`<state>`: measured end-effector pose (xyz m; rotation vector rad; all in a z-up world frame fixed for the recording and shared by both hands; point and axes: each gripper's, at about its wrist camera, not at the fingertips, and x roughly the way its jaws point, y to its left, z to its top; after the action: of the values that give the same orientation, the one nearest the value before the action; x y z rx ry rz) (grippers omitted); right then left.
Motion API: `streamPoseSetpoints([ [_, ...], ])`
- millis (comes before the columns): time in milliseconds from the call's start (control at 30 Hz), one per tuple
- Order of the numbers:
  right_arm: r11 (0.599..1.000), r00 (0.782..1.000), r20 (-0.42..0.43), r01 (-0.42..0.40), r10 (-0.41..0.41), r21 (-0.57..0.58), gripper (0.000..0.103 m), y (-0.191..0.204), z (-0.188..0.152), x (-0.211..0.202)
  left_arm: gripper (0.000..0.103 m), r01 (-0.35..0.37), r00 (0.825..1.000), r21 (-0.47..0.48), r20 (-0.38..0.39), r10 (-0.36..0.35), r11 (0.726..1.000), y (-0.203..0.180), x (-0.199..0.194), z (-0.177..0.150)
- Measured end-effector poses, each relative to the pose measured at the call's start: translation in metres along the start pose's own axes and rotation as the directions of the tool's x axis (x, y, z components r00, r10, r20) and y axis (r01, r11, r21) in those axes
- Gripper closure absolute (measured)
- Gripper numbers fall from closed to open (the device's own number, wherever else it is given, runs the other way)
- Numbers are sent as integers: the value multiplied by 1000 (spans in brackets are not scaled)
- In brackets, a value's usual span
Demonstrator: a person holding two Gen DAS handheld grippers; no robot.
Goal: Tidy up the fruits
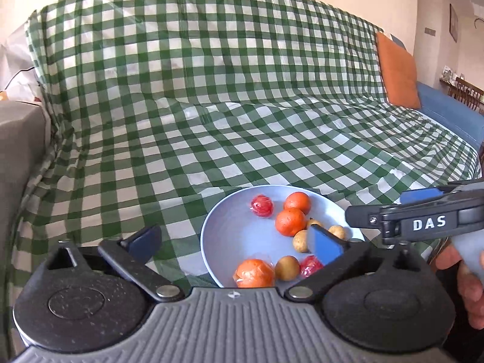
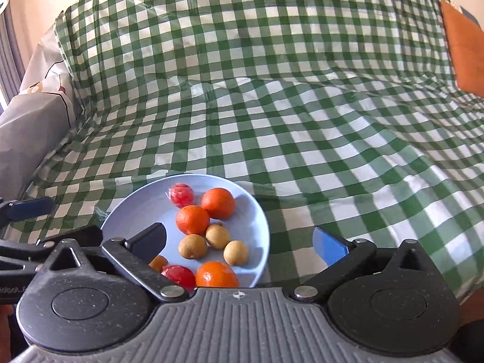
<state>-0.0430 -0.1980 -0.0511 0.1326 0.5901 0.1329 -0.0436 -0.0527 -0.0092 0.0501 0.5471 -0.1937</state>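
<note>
The left gripper (image 1: 234,242) is hovering with its fingers spread wide apart, gripping nothing; its right blue pad is hanging over the near right part of the pale blue bowl (image 1: 224,227), though whether it is touching any fruit I cannot tell. The right gripper (image 2: 242,242) is likewise standing wide apart and empty, its left finger reaching over the bowl's near left rim and its right finger over the green checked cloth (image 2: 302,106). In the left wrist view the right gripper's side is showing at the right edge, with white letters reading "DAS" on its black body.

The bowl is sitting on the cloth at the near edge of the covered sofa. In it are lying three oranges (image 2: 192,219), two red wrapped fruits (image 2: 181,195) and several small tan round fruits (image 2: 217,236), clustered touching toward the bowl's right and near side. An orange cushion (image 1: 397,71) is leaning at the far right.
</note>
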Motion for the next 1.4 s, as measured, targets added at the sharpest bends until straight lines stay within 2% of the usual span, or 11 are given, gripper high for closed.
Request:
streamPoseSetpoints([
  [100,1000,1000,-11,1,-1,-3,1,-2,2,-15,1,-15,999,-76,-42,12,997,4,-10,-1],
  [167,999,999,-38,32,-31,6,1,-2,2,-26,1,-53,994,-134,-103,40,989,5,-15,-4],
  [267,999,996,-82,39,-37,29,1,-3,-6,-38,1,-109,979,-153,-189,79,982,-3,-22,-14],
  [333,999,994,-102,41,-37,35,1,-3,-13,-38,1,-102,974,-148,-216,68,984,-8,-23,-18],
  [400,999,992,-114,49,-46,21,1,0,-14,-33,1,-89,975,-126,-212,61,988,-11,-21,-19],
  [500,998,989,-137,60,-60,-6,1,5,-18,-24,1,-117,974,-92,-206,96,989,-8,-14,-21],
  [733,999,987,-152,52,-53,-14,1,9,-20,-13,1,-136,961,-141,-260,96,981,9,6,-24],
  [1400,999,979,-197,44,-45,-10,1,10,-21,5,1,-120,955,-152,-286,72,981,8,20,-25],
])
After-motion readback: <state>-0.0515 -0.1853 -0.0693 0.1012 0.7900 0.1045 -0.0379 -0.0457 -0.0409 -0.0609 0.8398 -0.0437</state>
